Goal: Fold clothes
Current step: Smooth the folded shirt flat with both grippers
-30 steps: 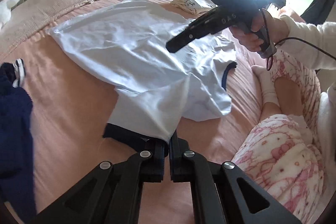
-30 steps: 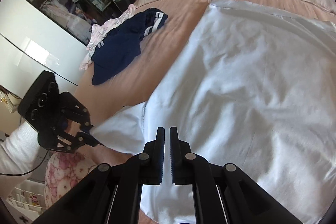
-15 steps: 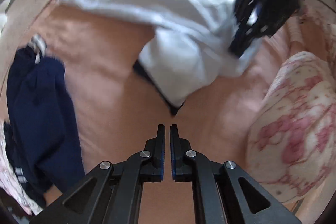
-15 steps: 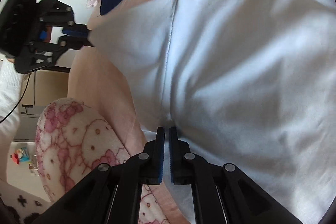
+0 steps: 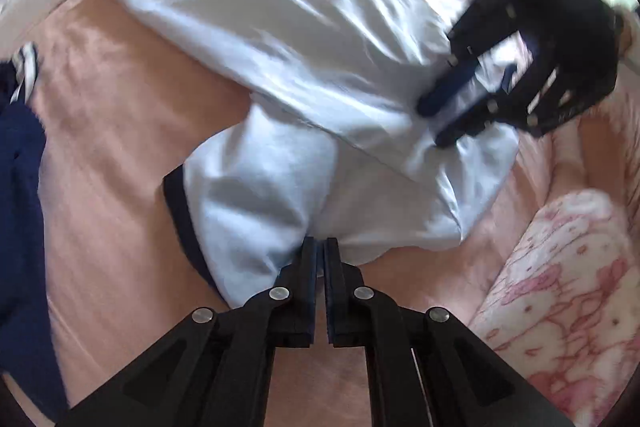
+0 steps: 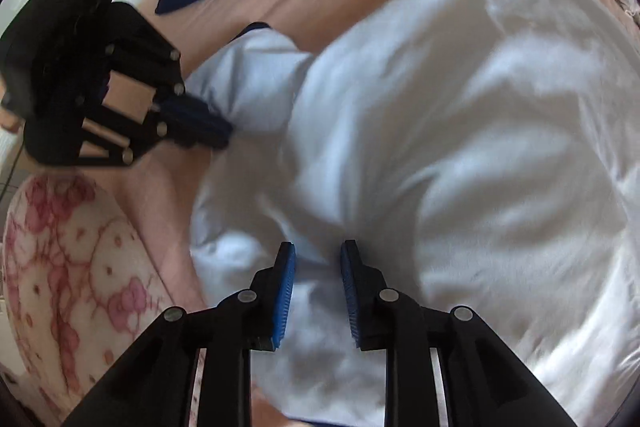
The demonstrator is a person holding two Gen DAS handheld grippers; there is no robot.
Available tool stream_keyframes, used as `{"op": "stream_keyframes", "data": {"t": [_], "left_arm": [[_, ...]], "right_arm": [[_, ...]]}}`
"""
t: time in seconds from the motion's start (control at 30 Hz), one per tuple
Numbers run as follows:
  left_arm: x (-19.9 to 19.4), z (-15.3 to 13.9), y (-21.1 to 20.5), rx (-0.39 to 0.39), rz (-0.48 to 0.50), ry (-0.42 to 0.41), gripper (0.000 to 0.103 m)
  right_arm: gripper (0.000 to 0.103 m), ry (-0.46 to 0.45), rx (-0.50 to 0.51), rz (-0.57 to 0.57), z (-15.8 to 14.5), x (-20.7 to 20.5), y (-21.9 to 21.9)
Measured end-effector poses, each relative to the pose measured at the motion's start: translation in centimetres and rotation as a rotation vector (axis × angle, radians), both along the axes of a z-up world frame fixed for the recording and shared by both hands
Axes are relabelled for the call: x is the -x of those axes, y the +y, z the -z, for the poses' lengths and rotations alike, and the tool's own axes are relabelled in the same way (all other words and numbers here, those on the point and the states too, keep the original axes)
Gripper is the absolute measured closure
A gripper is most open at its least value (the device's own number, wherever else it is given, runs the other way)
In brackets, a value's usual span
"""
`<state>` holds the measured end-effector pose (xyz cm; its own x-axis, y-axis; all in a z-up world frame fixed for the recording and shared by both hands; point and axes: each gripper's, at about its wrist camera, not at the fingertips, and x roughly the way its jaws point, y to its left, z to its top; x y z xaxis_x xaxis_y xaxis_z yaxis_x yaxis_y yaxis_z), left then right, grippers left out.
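So the left claw (image 5: 320, 247) is pressed together on the near edge of the pale blue-white short-sleeved T-shirt (image 5: 304, 47), pinching the cloth right by the sleeve with the navy-trimmed cuff (image 5: 180, 211), which sits at about 10 o'clock from the tips. The right claw (image 6: 318, 255) has its blue pads spread apart, having just been opening, with shirt fabric lying loose under and between them and not gripped. From the left wrist view it's over at 2 o'clock, tips down on the shirt.

All of it is on a bed with a salmon-pink cover (image 5: 120, 131). A dark navy garment with white stripes (image 5: 20, 163) lies well apart at 9 o'clock, and the person's knee in pink-and-white cartoon-print pyjamas (image 5: 560, 291) is at 4 o'clock.

Shirt is rumpled and shiny with creases, the body spread away from the claws, the near part bunched up. Both views are pretty blurry.
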<state>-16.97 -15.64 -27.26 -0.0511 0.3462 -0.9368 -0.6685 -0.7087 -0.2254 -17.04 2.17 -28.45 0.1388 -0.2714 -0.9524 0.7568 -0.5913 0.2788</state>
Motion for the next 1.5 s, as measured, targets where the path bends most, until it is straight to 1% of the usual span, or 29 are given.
{"op": "stream_keyframes", "data": {"t": [0.07, 0.1, 0.17, 0.2, 0.23, 0.27, 0.33, 0.37, 0.4, 0.47, 0.53, 0.57, 0.6, 0.67, 0.7, 0.73, 0.8, 0.87, 0.9, 0.93, 1.0, 1.07, 1.1, 1.13, 1.2, 1.27, 1.37, 1.43, 1.5], "left_arm": [[0.6, -2.3, -1.2, -0.021, -0.093, 0.057, 0.099], [0.5, -3.4, -1.0, -0.057, -0.101, 0.08, 0.099], [-0.4, -5.0, 1.5, -0.139, -0.024, 0.095, 0.099], [-1.0, -5.1, 3.3, -0.136, 0.033, 0.109, 0.098], [-1.5, -4.7, 5.1, -0.098, 0.091, 0.108, 0.098], [-1.9, -3.4, 6.4, -0.007, 0.138, 0.063, 0.098], [-2.3, -0.1, 7.8, 0.241, 0.207, -0.047, 0.097], [-2.5, 0.5, 7.6, 0.306, 0.218, -0.057, 0.098], [-2.4, -0.1, 7.5, 0.29, 0.205, -0.053, 0.097], [-1.6, -2.4, 8.4, 0.23, 0.149, -0.048, 0.097], [-1.1, -4.8, 11.4, 0.166, 0.177, 0.013, 0.097], [-1.1, -5.5, 13.6, 0.139, 0.21, 0.034, 0.097], [-1.0, -5.9, 15.9, 0.117, 0.24, 0.045, 0.095], [-0.6, -5.2, 20.4, 0.116, 0.274, 0.031, 0.093], [-0.5, -4.4, 22.3, 0.128, 0.283, 0.016, 0.093], [-0.5, -3.4, 24.0, 0.145, 0.289, -0.008, 0.093], [-1.1, -1.4, 25.7, 0.205, 0.301, -0.06, 0.093], [-1.5, -1.3, 25.4, 0.213, 0.315, -0.054, 0.093], [-1.3, -1.1, 24.6, 0.229, 0.299, -0.119, 0.093], [-1.0, -0.8, 23.7, 0.253, 0.274, -0.206, 0.093], [-1.3, -1.0, 22.2, 0.314, 0.285, -0.252, 0.092], [-1.8, -1.8, 21.5, 0.346, 0.285, -0.213, 0.092], [-1.7, -2.5, 21.4, 0.347, 0.267, -0.173, 0.092], [-1.5, -3.1, 21.5, 0.318, 0.234, -0.141, 0.092], [-0.7, -4.2, 21.9, 0.228, 0.154, -0.096, 0.092], [0.4, -4.3, 22.5, 0.143, 0.066, -0.109, 0.092], [1.9, -3.9, 23.7, 0.105, -0.047, -0.093, 0.092], [2.8, -4.0, 24.4, 0.051, -0.094, -0.076, 0.092], [3.8, -3.1, 24.9, 0.051, -0.121, -0.098, 0.092]], "right_arm": [[0.081, -0.015, 0.014, 0.016, -0.6, -0.5, 1.8], [0.08, -0.02, 0.031, 0.033, -0.9, -0.8, 2.4], [0.079, 0.013, 0.09, 0.086, -1.4, -1.2, 2.8], [0.07, 0.018, 0.102, 0.125, -1.2, -1.5, 2.8], [0.055, 0.012, 0.102, 0.171, -0.6, -1.7, 2.7], [0.052, -0.025, 0.08, 0.196, 0.2, -2.0, 2.6], [0.052, -0.037, 0.071, 0.166, -0.3, -3.1, 3.2], [0.052, -0.038, 0.074, 0.134, -1.2, -3.6, 4.0], [0.052, -0.021, 0.074, 0.118, -2.3, -3.9, 5.3], [0.052, 0.101, 0.051, 0.143, -4.7, -3.4, 8.9], [0.05, 0.229, -0.029, 0.259, -5.7, -1.4, 12.8], [0.05, 0.253, -0.078, 0.335, -5.4, 0.0, 14.5], [0.05, 0.223, -0.115, 0.396, -4.4, 1.6, 16.1], [0.05, 0.096, -0.174, 0.477, -1.7, 4.1, 18.8], [0.05, 0.019, -0.201, 0.482, -0.2, 4.2, 19.4], [0.047, -0.017, -0.216, 0.46, 0.8, 3.8, 19.5], [0.042, 0.016, -0.235, 0.345, 0.8, 2.1, 19.2], [0.032, -0.034, -0.292, 0.24, 1.3, 0.0, 19.1], [0.024, -0.047, -0.295, 0.185, 1.4, -1.1, 19.1], [0.024, -0.057, -0.283, 0.15, 1.2, -1.9, 19.0], [0.024, -0.044, -0.167, 0.158, -0.7, -1.7, 19.0], [0.024, -0.002, 0.009, 0.244, -3.4, -0.2, 19.9], [0.024, 0.04, 0.09, 0.316, -4.8, 0.9, 20.8], [0.024, 0.086, 0.125, 0.4, -5.8, 2.0, 21.9], [0.024, 0.16, 0.121, 0.565, -6.5, 3.5, 24.5], [0.024, 0.177, 0.083, 0.684, -6.0, 3.7, 27.7], [0.024, 0.204, 0.022, 0.906, -4.9, 3.2, 32.0], [0.024, 0.16, 0.038, 1.079, -4.4, 2.9, 35.8], [0.024, 0.098, 0.051, 1.231, -3.4, 2.5, 38.7]]}}
